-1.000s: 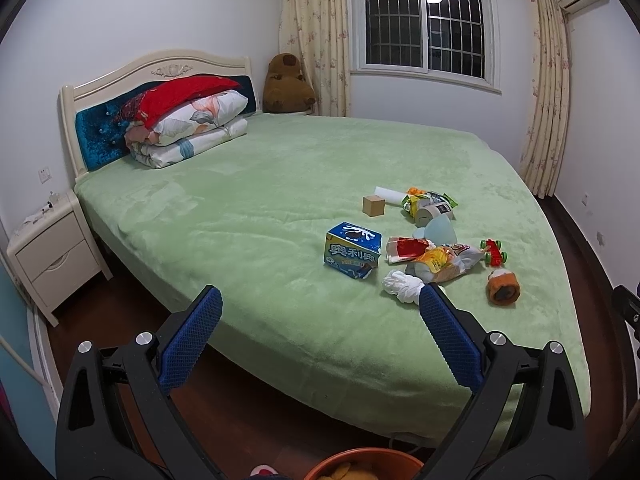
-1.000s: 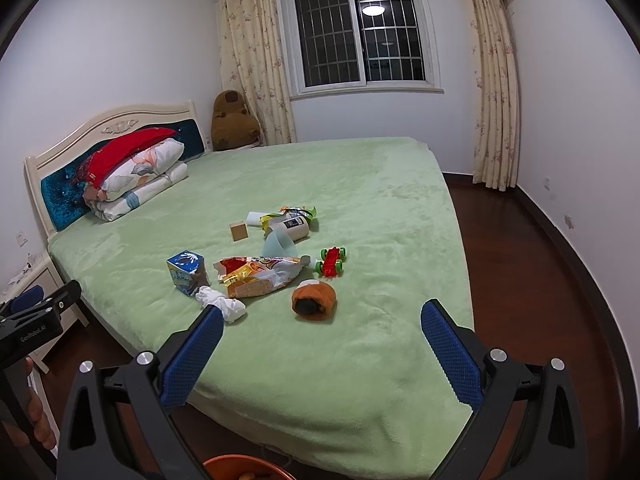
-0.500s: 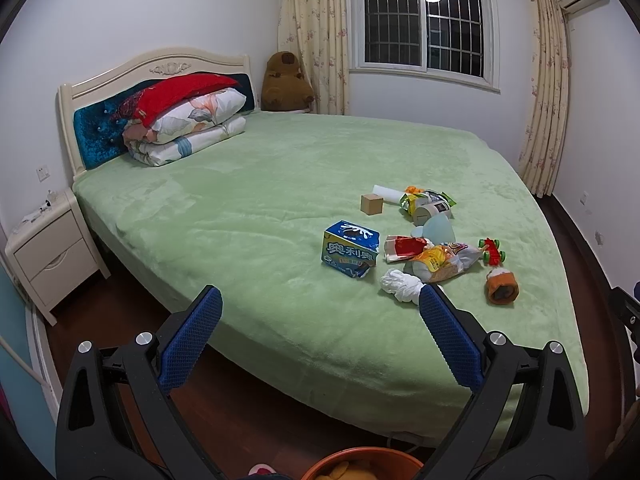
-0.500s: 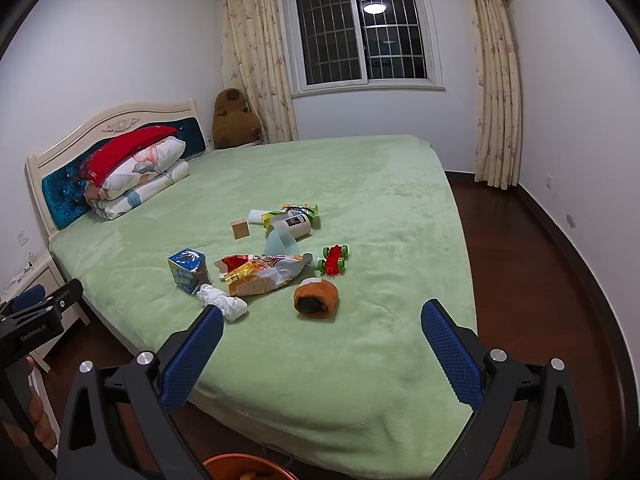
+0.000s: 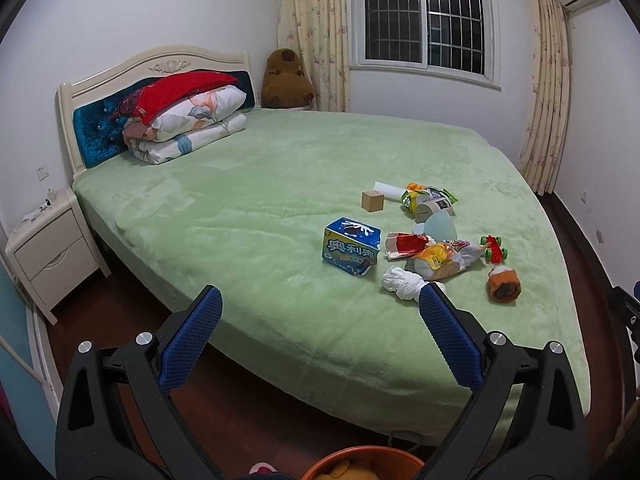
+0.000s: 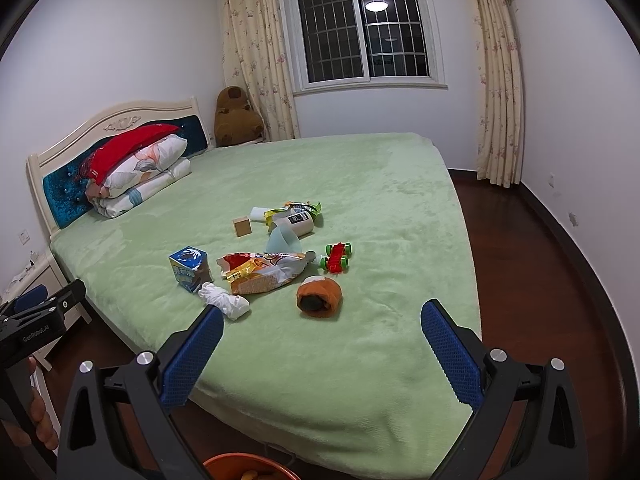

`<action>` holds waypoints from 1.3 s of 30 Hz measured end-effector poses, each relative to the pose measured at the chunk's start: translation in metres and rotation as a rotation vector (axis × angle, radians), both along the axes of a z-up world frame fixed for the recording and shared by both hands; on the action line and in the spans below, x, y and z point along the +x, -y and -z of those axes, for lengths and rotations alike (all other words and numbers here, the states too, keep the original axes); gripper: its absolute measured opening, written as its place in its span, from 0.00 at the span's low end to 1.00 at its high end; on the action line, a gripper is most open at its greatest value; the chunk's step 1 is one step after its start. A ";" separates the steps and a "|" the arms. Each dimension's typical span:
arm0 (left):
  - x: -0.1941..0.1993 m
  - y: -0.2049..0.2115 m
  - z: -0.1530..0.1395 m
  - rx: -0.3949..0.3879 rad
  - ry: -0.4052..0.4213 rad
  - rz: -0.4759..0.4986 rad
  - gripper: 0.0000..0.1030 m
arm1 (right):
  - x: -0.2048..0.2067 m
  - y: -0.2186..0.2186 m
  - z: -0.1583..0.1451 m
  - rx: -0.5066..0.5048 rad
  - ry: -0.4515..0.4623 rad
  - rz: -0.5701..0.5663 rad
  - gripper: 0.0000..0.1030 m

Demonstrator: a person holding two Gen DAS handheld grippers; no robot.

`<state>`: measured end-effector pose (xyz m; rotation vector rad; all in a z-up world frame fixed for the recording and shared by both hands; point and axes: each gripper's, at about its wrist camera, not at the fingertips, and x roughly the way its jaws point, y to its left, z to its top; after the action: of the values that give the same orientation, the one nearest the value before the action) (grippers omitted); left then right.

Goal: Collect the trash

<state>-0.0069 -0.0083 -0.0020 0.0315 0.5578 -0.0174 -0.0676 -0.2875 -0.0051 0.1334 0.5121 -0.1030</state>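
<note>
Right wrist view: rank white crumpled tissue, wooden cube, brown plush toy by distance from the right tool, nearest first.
1. White crumpled tissue: near bed edge, just past the left finger of the right tool.
2. Wooden cube: mid-bed, behind the wrapper pile.
3. Brown plush toy: far corner, beside the headboard and curtain.

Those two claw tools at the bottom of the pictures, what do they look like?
Each is a black plastic frame, forked like a Y. The left gripper and right gripper both end in two flat fingers faced with blue, dimpled rubber pads, fixed by round silver bolts. The left one, seen from the right camera, carries small white lettering. No cables or sleeves show.
</note>
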 end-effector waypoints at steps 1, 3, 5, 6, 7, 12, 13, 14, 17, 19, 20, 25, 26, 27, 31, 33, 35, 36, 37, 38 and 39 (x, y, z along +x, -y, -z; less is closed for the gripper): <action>0.000 0.000 0.000 -0.001 0.000 0.001 0.94 | 0.000 0.001 -0.001 -0.001 0.000 0.000 0.95; 0.000 0.000 0.000 0.001 0.000 0.001 0.94 | 0.000 0.000 0.000 0.000 -0.001 -0.001 0.95; 0.001 -0.001 0.001 -0.001 -0.003 0.003 0.94 | 0.001 0.001 0.000 0.000 -0.002 -0.001 0.95; 0.001 -0.001 0.001 -0.001 -0.005 0.003 0.94 | 0.001 0.000 0.000 -0.001 -0.003 -0.001 0.95; 0.002 -0.001 0.002 -0.001 -0.006 0.002 0.94 | 0.002 -0.001 0.001 -0.001 -0.005 -0.002 0.95; 0.003 -0.003 0.004 -0.002 -0.014 0.002 0.94 | 0.005 -0.002 0.004 0.002 -0.012 -0.005 0.95; 0.004 -0.002 0.004 -0.001 -0.015 0.002 0.94 | 0.005 -0.003 0.005 0.003 -0.013 -0.005 0.95; 0.004 -0.003 0.005 -0.001 -0.017 0.002 0.94 | 0.005 -0.003 0.005 0.002 -0.014 -0.005 0.95; 0.005 -0.002 0.005 -0.001 -0.022 0.001 0.94 | 0.006 -0.001 0.005 0.004 -0.015 -0.006 0.95; 0.007 -0.002 0.006 -0.003 -0.026 0.000 0.94 | 0.007 -0.002 0.008 0.004 -0.020 -0.005 0.95; 0.007 -0.002 0.007 -0.003 -0.028 0.001 0.94 | 0.008 -0.001 0.009 0.006 -0.023 -0.006 0.95; 0.011 -0.003 0.010 -0.003 -0.040 0.003 0.94 | 0.014 -0.001 0.013 0.005 -0.036 -0.007 0.95; 0.011 -0.003 0.011 -0.002 -0.042 0.003 0.94 | 0.015 0.000 0.015 0.003 -0.039 -0.006 0.95; 0.013 -0.003 0.014 -0.002 -0.047 0.001 0.94 | 0.017 0.001 0.016 0.003 -0.044 -0.006 0.95; 0.018 -0.008 0.025 -0.006 -0.078 -0.003 0.94 | 0.039 0.005 0.036 0.010 -0.088 -0.030 0.95; 0.021 -0.011 0.032 -0.006 -0.094 -0.006 0.94 | 0.057 0.006 0.050 -0.019 -0.130 -0.036 0.95; 0.023 -0.014 0.038 -0.009 -0.109 -0.008 0.94 | 0.080 0.008 0.067 -0.040 -0.177 -0.035 0.95; 0.025 -0.017 0.043 -0.010 -0.121 -0.013 0.94 | 0.089 0.008 0.073 -0.035 -0.195 -0.045 0.95; 0.027 -0.019 0.046 -0.009 -0.129 -0.017 0.94 | 0.097 0.008 0.078 -0.028 -0.212 -0.051 0.95; 0.029 -0.022 0.050 -0.008 -0.138 -0.022 0.94 | 0.111 0.009 0.085 -0.017 -0.236 -0.057 0.95; 0.031 -0.024 0.053 -0.007 -0.147 -0.027 0.94 | 0.124 0.009 0.090 -0.016 -0.252 -0.061 0.95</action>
<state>0.0244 0.0157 -0.0548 0.0163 0.7051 0.0043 0.0565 -0.2963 -0.0956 0.0892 0.7658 -0.0648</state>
